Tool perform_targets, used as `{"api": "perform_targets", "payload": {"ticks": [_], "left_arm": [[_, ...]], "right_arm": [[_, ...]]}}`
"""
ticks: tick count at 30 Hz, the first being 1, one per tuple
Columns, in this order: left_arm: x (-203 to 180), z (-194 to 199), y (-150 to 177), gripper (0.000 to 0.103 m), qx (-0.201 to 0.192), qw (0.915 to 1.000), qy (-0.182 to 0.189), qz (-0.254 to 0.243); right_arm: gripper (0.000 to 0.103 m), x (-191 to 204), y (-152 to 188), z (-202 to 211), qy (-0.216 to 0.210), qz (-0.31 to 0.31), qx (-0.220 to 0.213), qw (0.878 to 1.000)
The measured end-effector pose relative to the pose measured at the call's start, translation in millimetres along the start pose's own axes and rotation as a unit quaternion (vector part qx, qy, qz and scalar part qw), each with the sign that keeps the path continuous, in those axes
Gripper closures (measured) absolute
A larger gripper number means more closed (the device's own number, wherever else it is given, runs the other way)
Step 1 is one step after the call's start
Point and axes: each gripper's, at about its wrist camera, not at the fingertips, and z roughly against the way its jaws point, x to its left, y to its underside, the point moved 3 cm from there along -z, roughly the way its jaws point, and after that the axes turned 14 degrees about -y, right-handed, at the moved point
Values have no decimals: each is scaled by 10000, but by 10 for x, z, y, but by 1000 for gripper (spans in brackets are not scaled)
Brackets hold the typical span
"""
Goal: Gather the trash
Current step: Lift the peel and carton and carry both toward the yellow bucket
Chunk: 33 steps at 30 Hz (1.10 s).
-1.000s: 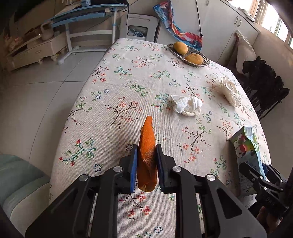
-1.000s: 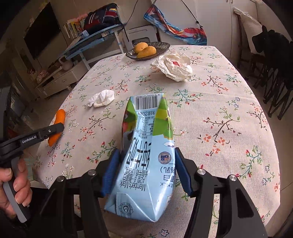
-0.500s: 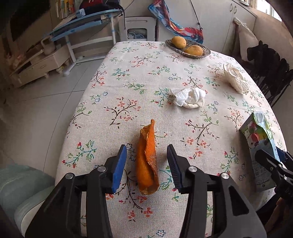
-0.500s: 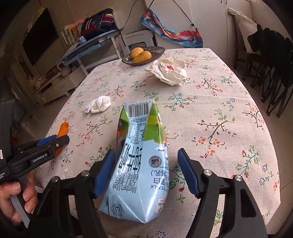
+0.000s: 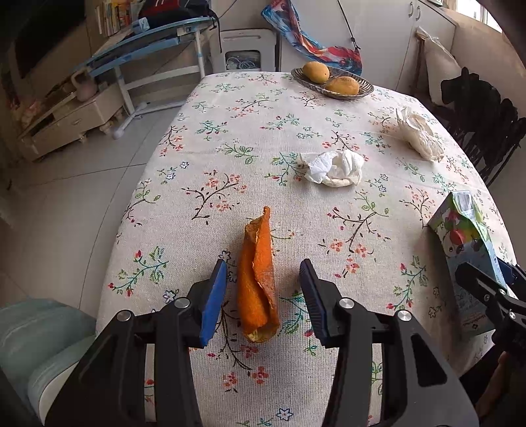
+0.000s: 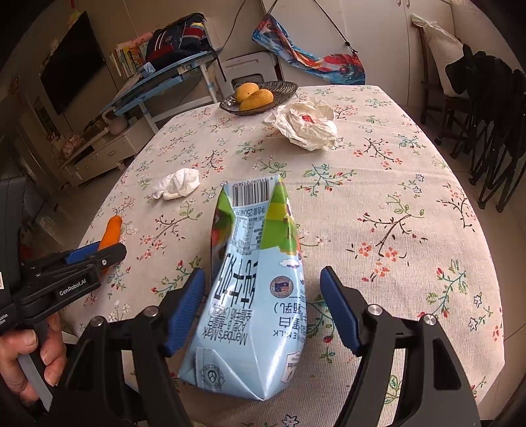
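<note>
The left gripper (image 5: 263,292) stands released astride the orange peel (image 5: 258,279) at the table's (image 5: 230,131) six o'clock edge; the right gripper (image 6: 263,308), likewise released, straddles the crushed milk carton (image 6: 256,289). Better to centre each piece before closing, pinching the carton where it is flattest.

Both views bright w/ soft daylight; source seems a window (image 5: 476,8) at top right of the left wrist view, blown out to white. Shadows faint: a short soft 1 right of the orange peel (image 5: 258,279), another under the milk carton (image 6: 253,295). Tablecloth (image 5: 263,147) evenly lit, no glare; slight sheen on the floor tiles (image 5: 65,203). Strong fisheye bend: table edges bow, 4 corners go black. TV (image 6: 70,62) corner dim. Centre sharp, carton print readable; rim detail softer, no motion blur.
</note>
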Motion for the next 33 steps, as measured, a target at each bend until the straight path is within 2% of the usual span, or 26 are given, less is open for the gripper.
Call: {"api": "perform_targets", "payload": {"ticks": [14, 15, 16, 17, 19, 24, 27, 31, 33], "left_arm": [[8, 11, 18, 58, -12, 10000, -4, 31], [9, 18, 20, 61, -16, 10000, 23, 31], [3, 27, 21, 74, -28, 10000, 62, 26], [-4, 34, 21, 81, -35, 9999, 98, 1], [-26, 50, 22, 84, -50, 9999, 162, -13], [-55, 131, 11, 85, -226, 9994, 255, -24], [-56, 89, 27, 84, -101, 9996, 265, -34], [-53, 71, 51, 72, -77, 9998, 161, -19], [-64, 78, 57, 73, -96, 9998, 152, -59]], "right_arm": [[33, 4, 16, 4, 3, -1, 7, 10000], [33, 5, 14, 4, 3, -2, 6, 10000], [33, 5, 14, 4, 6, 0, 6, 10000], [33, 5, 14, 4, 7, -1, 8, 10000], [33, 5, 14, 5, 5, -1, 5, 10000], [33, 7, 15, 3, 12, 6, 8, 10000], [33, 14, 18, -4, 26, 32, 18, 10000], [33, 20, 22, -6, 27, 41, 23, 10000], [33, 19, 22, -6, 31, 46, 27, 10000]]}}
